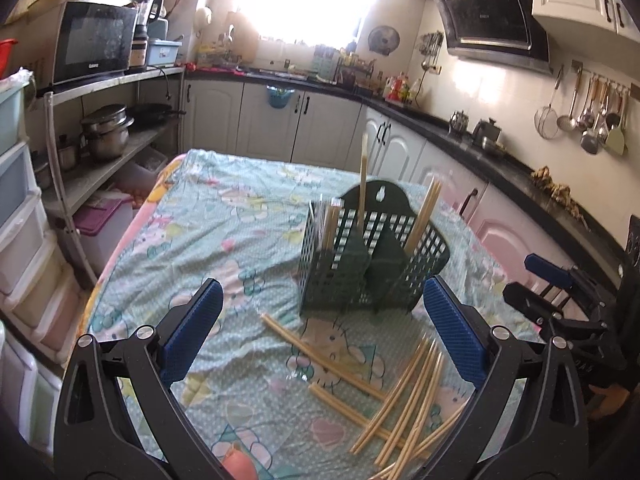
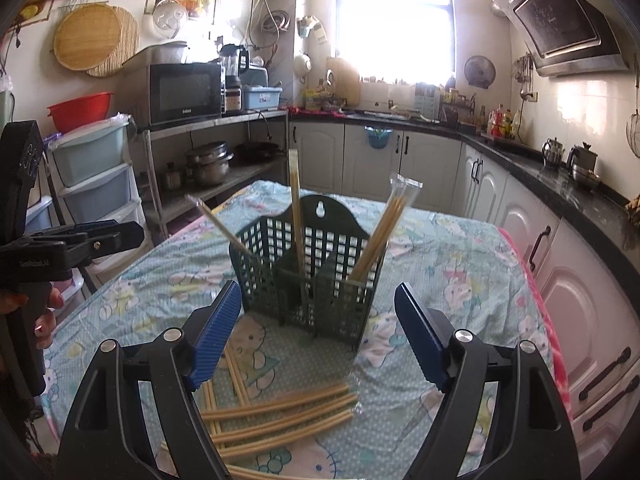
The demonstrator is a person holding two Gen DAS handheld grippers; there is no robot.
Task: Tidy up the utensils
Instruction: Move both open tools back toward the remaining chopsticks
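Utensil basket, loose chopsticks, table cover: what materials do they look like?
Utensil basket: dark green moulded plastic, matt, going by its uniform grid walls and moulded hanging hole.
Loose chopsticks: pale tan, likely bamboo or wood; several seem to sit in clear wrappers, given the glint at the ends.
Table cover: printed fabric, probably cotton, since it creases softly and shows no gloss.

Ahead of your left hand-held gripper (image 1: 322, 330), in the middle of the frame, the dark green basket (image 1: 360, 264) blocks the way, with chopsticks (image 1: 363, 176) sticking up out of it. Loose chopsticks (image 1: 404, 404) litter the lower right. Bare tabletop (image 1: 208, 224) lies open at centre left. Your right hand-held gripper (image 2: 318, 328) faces the same basket (image 2: 308, 276); cloth to its right (image 2: 452, 248) is free, and the other hand-held gripper crowds the left edge.
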